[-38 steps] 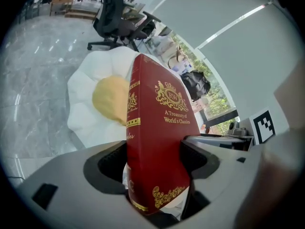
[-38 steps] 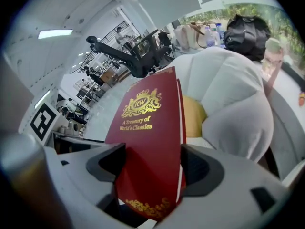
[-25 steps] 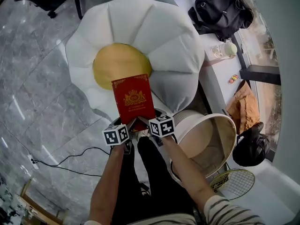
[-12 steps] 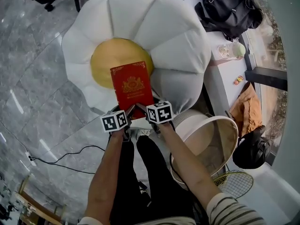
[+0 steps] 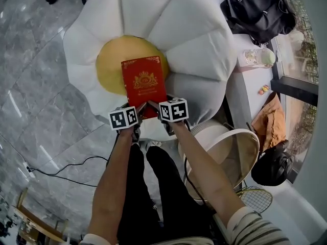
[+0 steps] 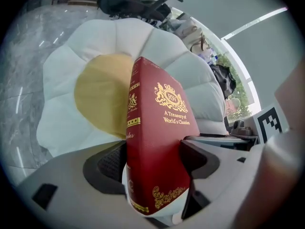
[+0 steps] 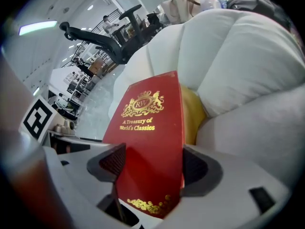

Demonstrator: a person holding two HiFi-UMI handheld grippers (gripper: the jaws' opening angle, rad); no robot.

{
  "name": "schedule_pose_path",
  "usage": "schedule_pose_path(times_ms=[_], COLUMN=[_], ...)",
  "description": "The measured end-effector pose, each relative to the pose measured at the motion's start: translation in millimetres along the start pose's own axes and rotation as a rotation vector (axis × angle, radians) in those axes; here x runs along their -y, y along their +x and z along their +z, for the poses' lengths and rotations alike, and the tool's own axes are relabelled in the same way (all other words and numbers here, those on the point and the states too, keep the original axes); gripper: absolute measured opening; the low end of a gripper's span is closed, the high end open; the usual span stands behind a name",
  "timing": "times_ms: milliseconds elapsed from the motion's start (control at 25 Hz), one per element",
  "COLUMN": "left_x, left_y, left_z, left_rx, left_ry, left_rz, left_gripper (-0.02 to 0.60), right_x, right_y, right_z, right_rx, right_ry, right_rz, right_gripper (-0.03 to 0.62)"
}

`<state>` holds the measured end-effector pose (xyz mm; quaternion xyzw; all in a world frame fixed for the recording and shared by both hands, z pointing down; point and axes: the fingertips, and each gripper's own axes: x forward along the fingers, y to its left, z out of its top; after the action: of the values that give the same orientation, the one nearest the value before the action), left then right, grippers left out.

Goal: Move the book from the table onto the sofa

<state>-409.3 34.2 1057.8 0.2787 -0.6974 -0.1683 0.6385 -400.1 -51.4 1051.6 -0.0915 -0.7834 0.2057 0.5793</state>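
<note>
Glossy grey stone tiles cover the floor (image 5: pixel 36 60), catching streaks of light. A white flower-shaped sofa (image 5: pixel 194 29) with a yellow centre sits on it. Along the window (image 5: pixel 304 50) runs a white ledge (image 5: pixel 240 96) with a black bag (image 5: pixel 260 9) at its far end. Just beside the sofa stands a round white tub (image 5: pixel 204 137). Farther back are black office chairs (image 7: pixel 102 37) under a ceiling strip light (image 7: pixel 35 27).

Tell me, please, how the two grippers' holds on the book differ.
The left gripper clamps the book at its spine-side near corner; the right gripper clamps its page-edge near corner. The left gripper sits lower in the head view than the right gripper. Both are shut on the book.
</note>
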Motion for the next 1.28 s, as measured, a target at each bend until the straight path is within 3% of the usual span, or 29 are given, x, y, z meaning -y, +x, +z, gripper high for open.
schedule_pose_path(times_ms=[160,520,760,1280], left_x=[-4,-15,-18,-17], left_y=[11,27,35,17], left_z=[13,19,14,26], left_rx=[0.008,-0.026,-0.060,0.019], left_ry=[-0.010,-0.042,-0.017,-0.031], left_rz=[0.005,0.005,0.029,0.023], left_gripper=[0.357,0.357,0.354,0.346], right_x=[5,18,30,27], right_y=[14,27,36,25], right_z=[12,23,16,16], right_rx=[0.006,-0.055,-0.093,-0.067], right_ry=[-0.002,-0.010,-0.045,-0.026], right_rz=[0.018,-0.024,-0.077,-0.069], right_gripper=[0.370,0.370,0.370,0.370])
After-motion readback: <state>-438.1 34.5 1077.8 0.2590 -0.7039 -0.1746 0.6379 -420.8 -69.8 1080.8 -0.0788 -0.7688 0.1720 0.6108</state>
